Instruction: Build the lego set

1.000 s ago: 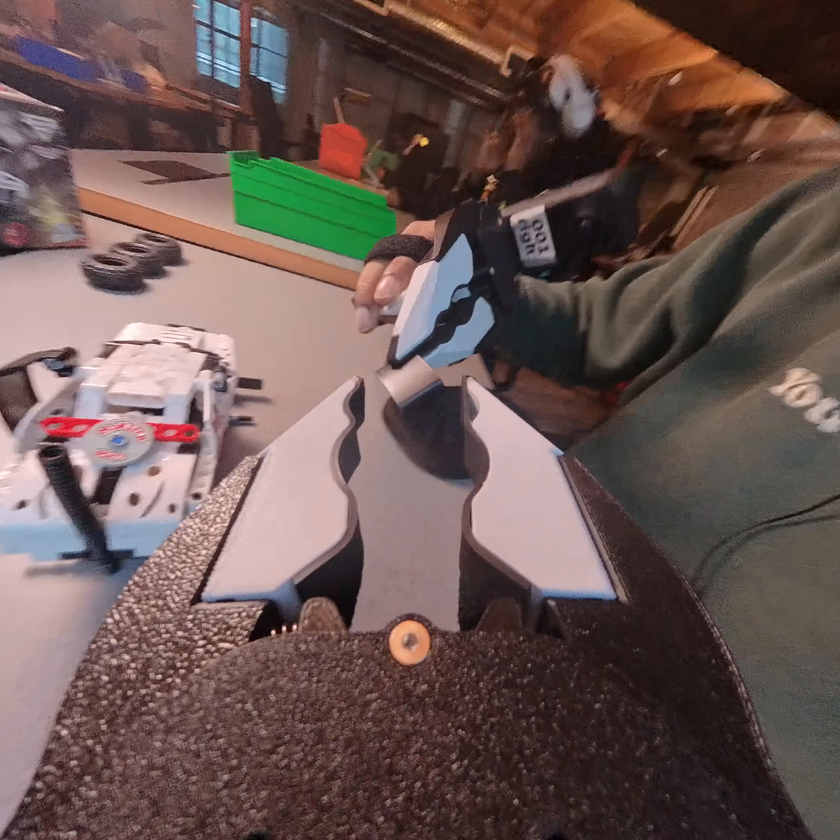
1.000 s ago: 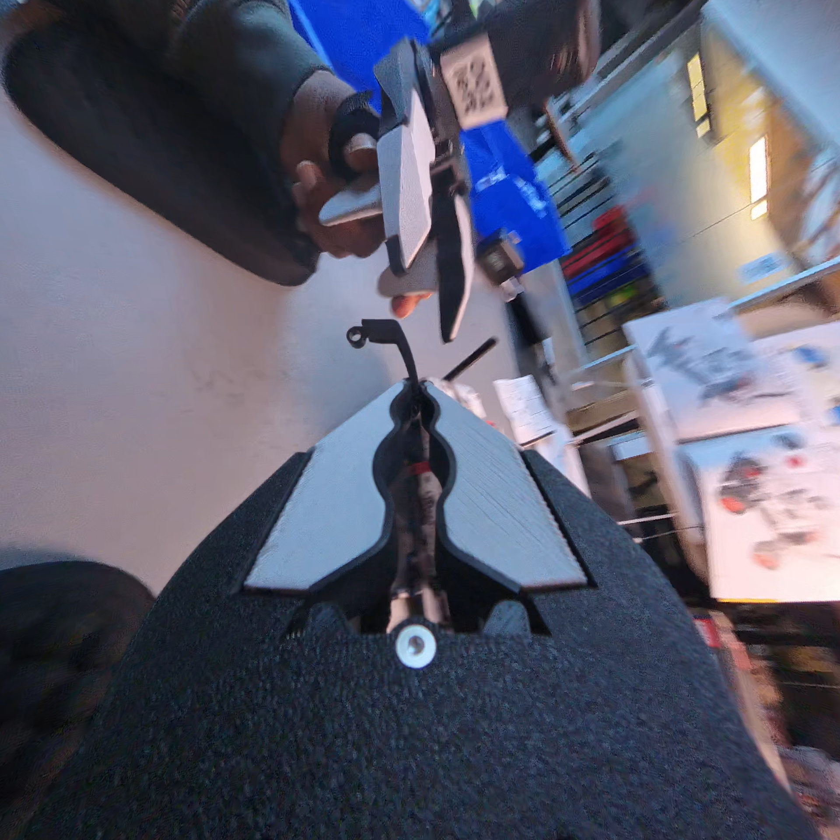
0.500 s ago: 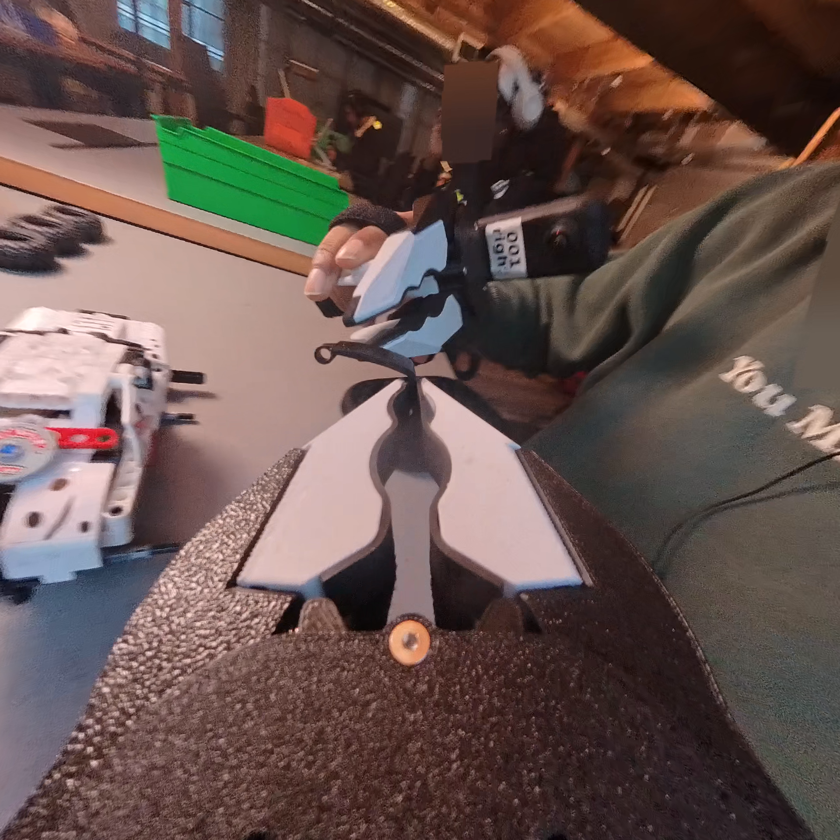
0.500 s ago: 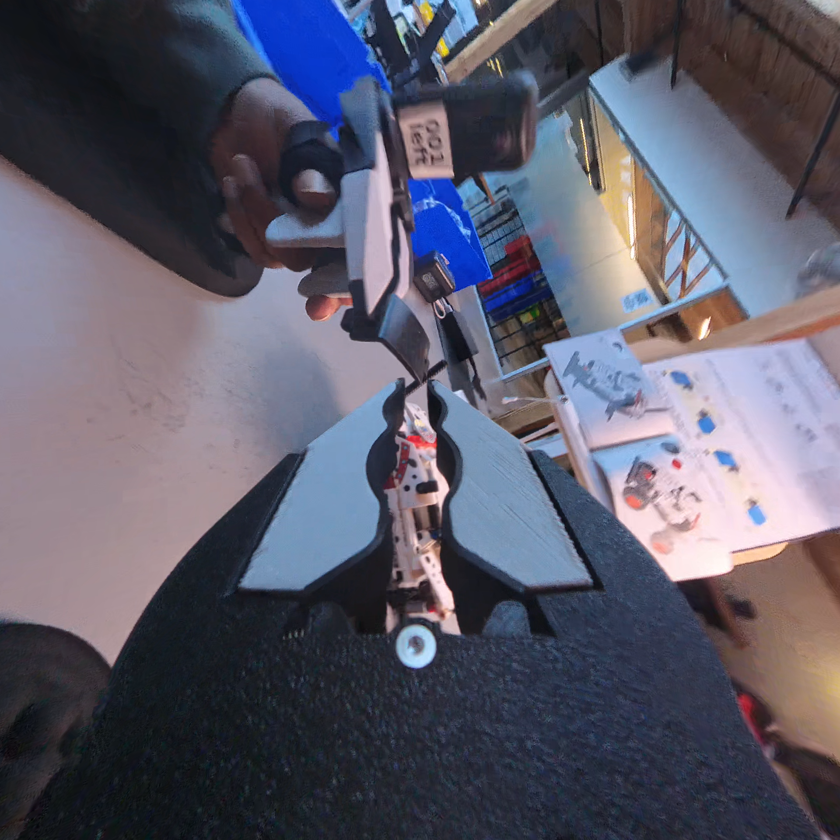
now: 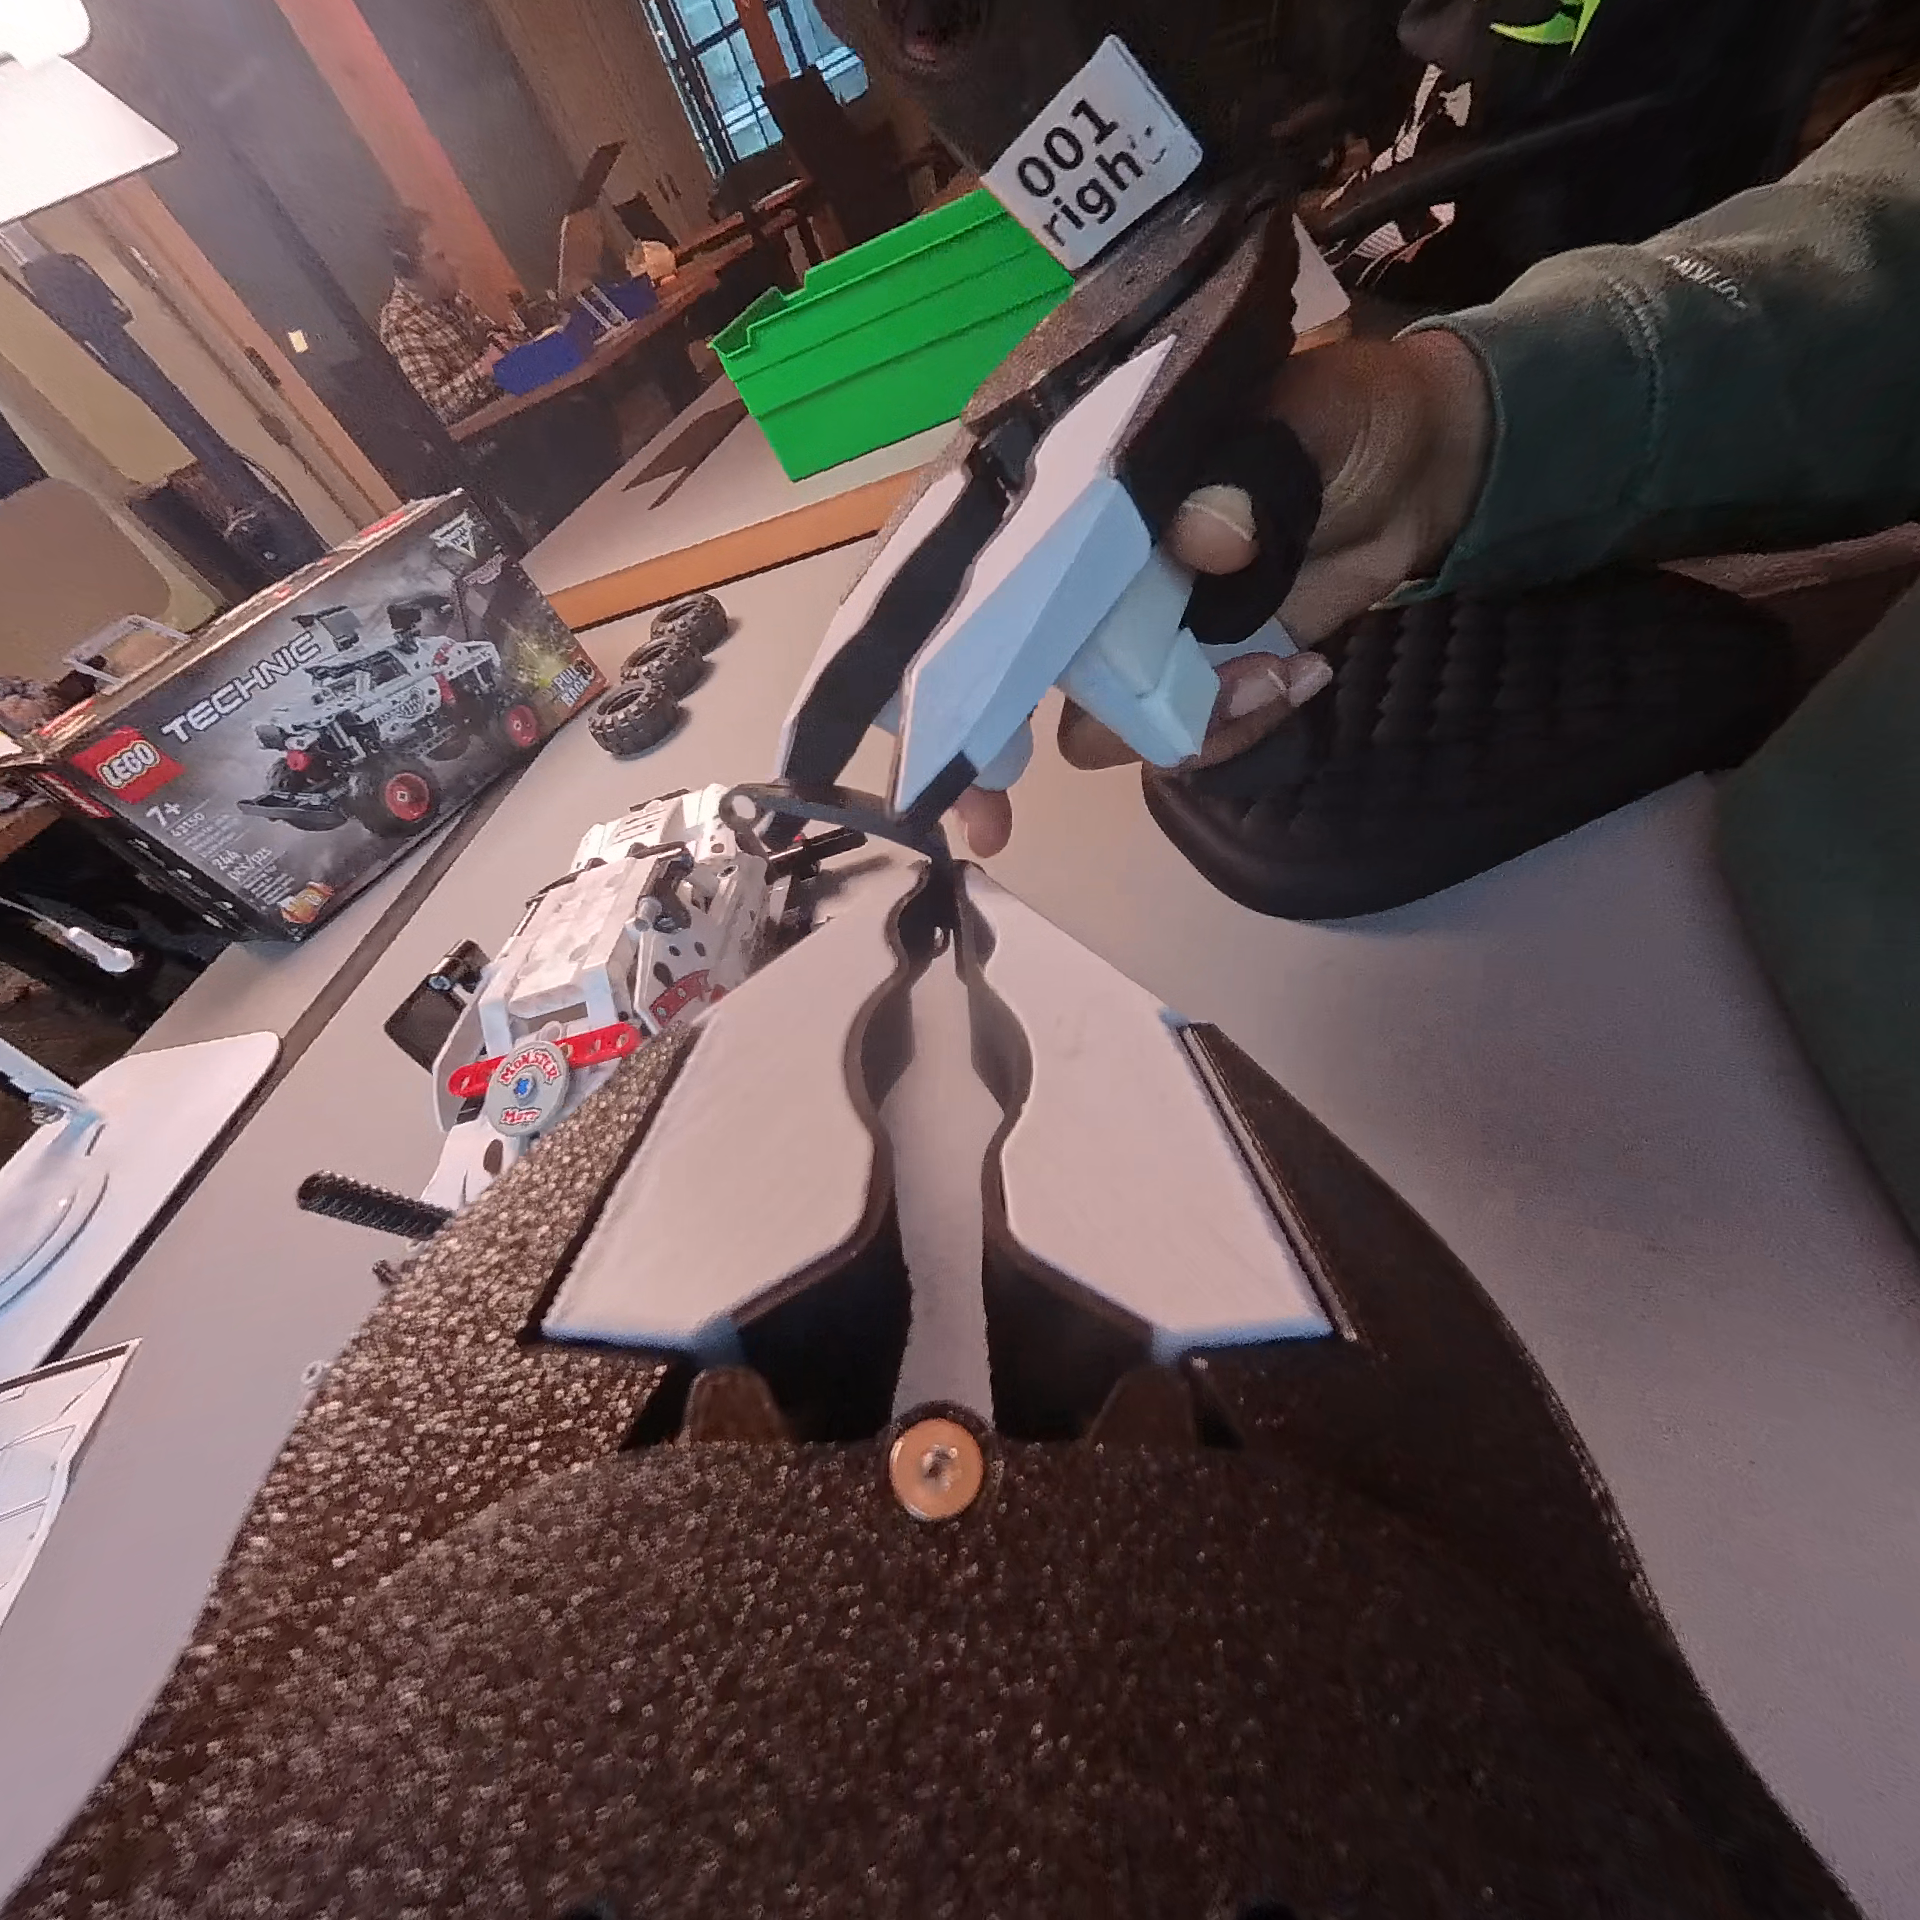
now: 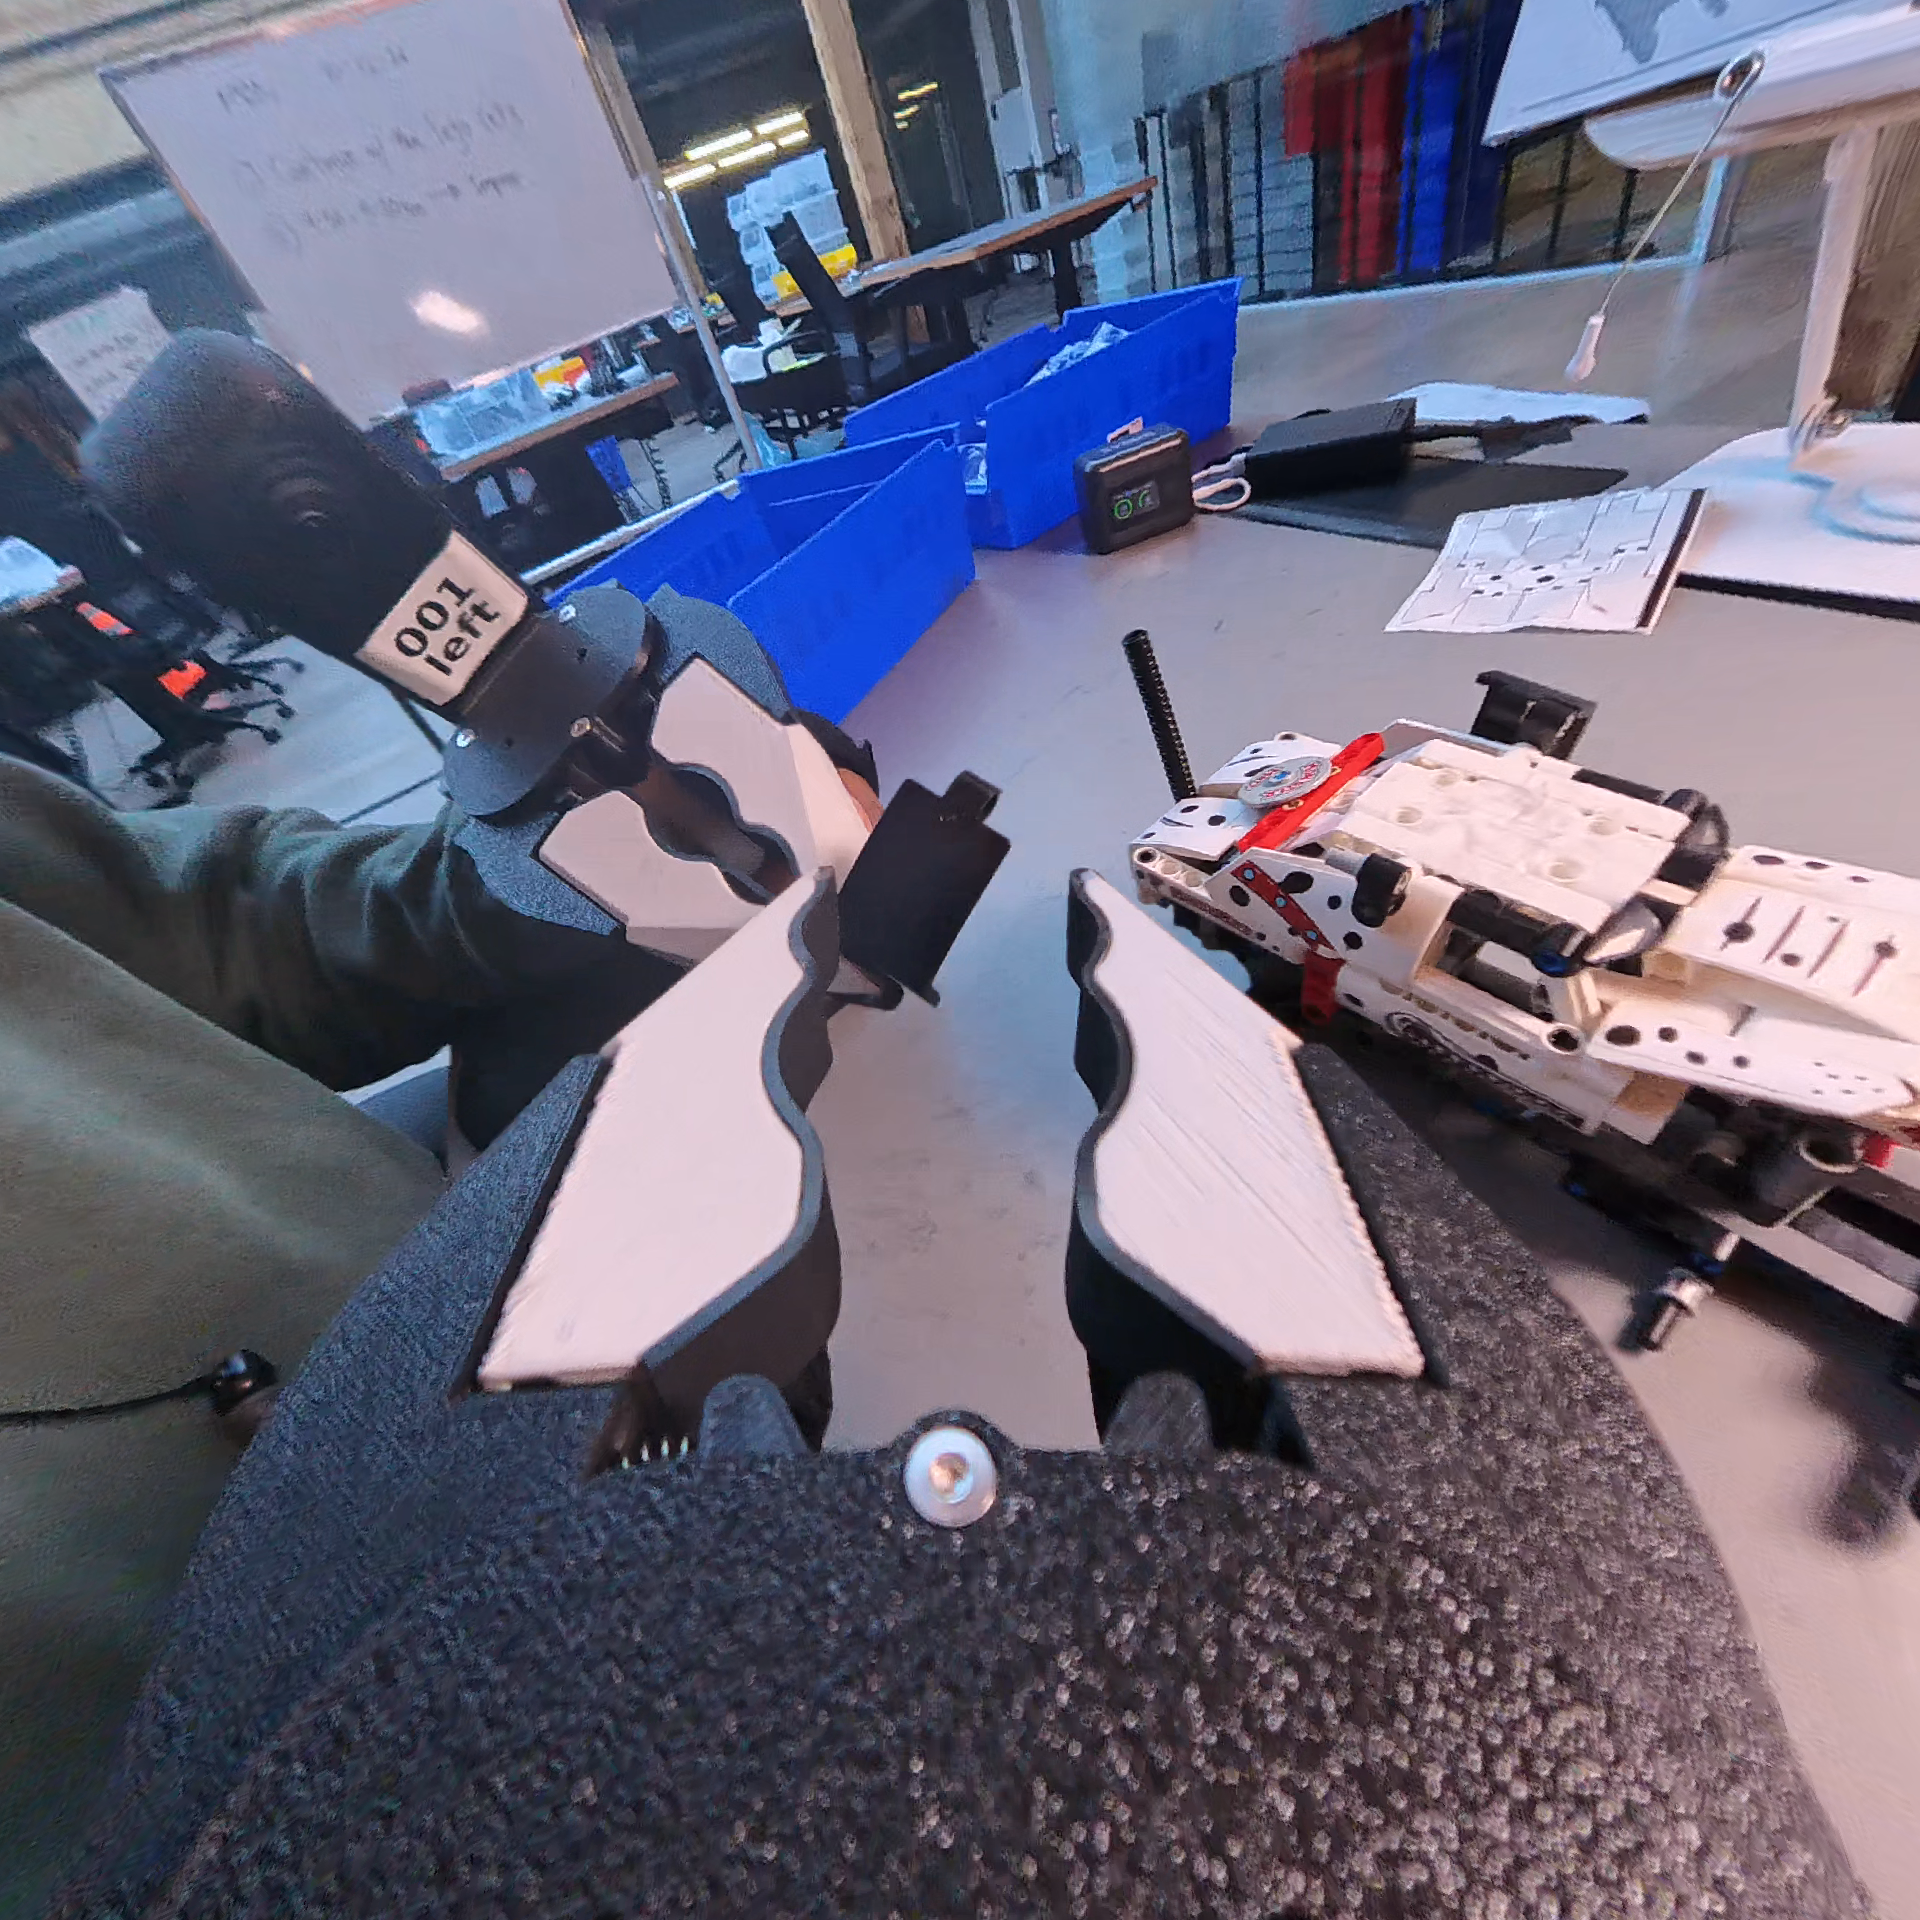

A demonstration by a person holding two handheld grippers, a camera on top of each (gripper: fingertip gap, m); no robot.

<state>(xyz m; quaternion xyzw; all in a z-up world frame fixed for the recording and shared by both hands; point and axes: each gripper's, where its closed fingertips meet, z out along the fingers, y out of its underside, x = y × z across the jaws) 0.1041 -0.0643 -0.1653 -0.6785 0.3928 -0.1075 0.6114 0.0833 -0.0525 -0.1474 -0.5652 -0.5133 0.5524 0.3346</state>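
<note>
A grey surface (image 6: 1039, 644) in a workshop carries the spotted white lego truck (image 6: 1507, 935), with blue bins (image 6: 862, 561) behind it and a printed sheet (image 6: 1548, 561) farther back. In the left wrist view the set's box (image 5: 301, 717), three loose tyres (image 5: 660, 675) and a green bin (image 5: 894, 332) lie beyond the fingers.

The left gripper (image 5: 940, 904) has its fingers together, clamped on a thin black panel piece (image 6: 920, 894) that sticks out past their tips, held above the surface just left of the truck's front. Half a second ago the right gripper (image 6: 951, 904) had its fingers nearly closed at this same piece; now they stand wide apart with only bare surface between them (the handover looks complete). In the left wrist view the right gripper's tips hover just above the piece's hooked end, and the truck has come closer, just left of the left fingers.
</note>
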